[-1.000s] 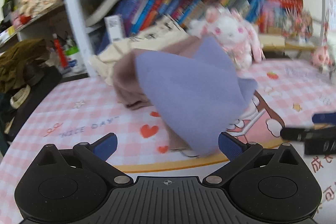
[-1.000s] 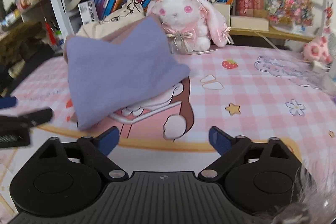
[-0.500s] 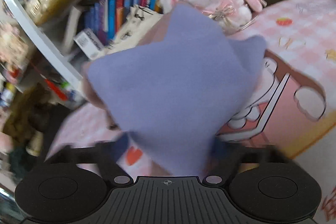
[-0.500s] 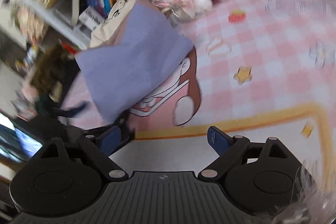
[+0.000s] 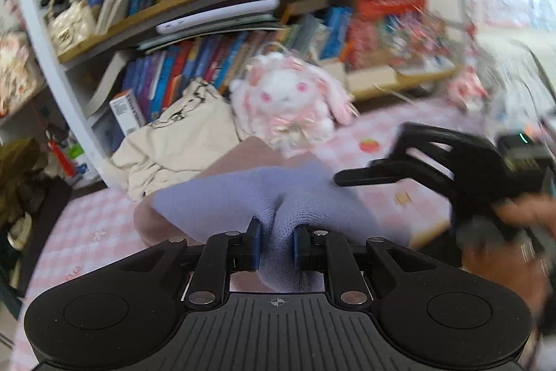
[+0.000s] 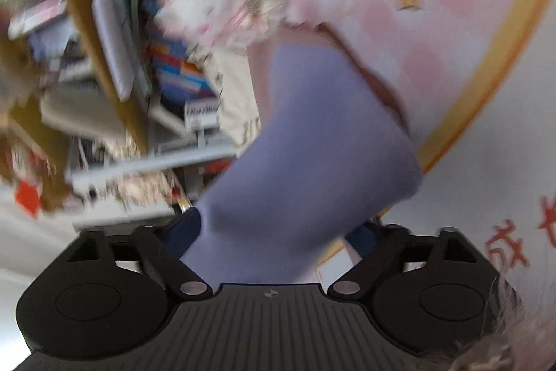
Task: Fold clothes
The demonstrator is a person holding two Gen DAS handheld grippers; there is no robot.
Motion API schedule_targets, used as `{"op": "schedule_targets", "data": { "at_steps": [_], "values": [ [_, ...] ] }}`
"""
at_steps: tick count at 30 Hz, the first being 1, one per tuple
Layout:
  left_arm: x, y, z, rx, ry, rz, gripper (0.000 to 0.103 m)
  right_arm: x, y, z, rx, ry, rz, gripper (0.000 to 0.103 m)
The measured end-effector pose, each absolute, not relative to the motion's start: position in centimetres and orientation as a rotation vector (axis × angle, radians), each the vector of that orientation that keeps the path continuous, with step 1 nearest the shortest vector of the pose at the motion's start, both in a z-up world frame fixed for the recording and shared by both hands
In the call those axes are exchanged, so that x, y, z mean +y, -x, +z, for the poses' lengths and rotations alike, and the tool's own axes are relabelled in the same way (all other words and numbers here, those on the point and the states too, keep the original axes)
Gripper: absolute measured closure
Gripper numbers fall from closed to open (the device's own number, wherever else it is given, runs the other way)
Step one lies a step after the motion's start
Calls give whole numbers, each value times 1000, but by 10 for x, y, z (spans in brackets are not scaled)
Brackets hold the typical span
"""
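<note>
Right wrist view: red, unreadable characters on mat; blurred.

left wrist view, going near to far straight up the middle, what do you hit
left gripper, jaws closing on the purple garment → pink cloth under it → white bunny plush → row of books on the shelf

Red Chinese characters on white mat edge, first probably "成"; box label too blurred.
</note>
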State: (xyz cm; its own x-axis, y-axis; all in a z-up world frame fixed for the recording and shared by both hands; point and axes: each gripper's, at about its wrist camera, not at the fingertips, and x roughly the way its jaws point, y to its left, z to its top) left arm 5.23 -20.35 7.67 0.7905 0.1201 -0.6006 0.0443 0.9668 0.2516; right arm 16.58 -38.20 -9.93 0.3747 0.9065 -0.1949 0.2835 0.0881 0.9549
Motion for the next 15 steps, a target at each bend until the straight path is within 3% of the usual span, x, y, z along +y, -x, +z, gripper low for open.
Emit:
{"op": "schedule_targets", "data": {
  "at_steps": [1, 3, 9, 15],
  "values": [
    [-206, -47, 75, 670, -280, 43, 87, -387, -167, -99, 1144, -1439, 654, 77],
    [-209, -38, 75, 679, -299, 34, 87, -399, -168, -91, 1134, -1388, 685, 84],
    [-221, -14, 99, 636, -267, -68, 88, -433, -158, 1, 862, -1019, 791, 90],
    [-199, 27, 219, 211, -56, -307, 88, -450, -158, 190, 316, -878, 1056, 91]
  ]
}}
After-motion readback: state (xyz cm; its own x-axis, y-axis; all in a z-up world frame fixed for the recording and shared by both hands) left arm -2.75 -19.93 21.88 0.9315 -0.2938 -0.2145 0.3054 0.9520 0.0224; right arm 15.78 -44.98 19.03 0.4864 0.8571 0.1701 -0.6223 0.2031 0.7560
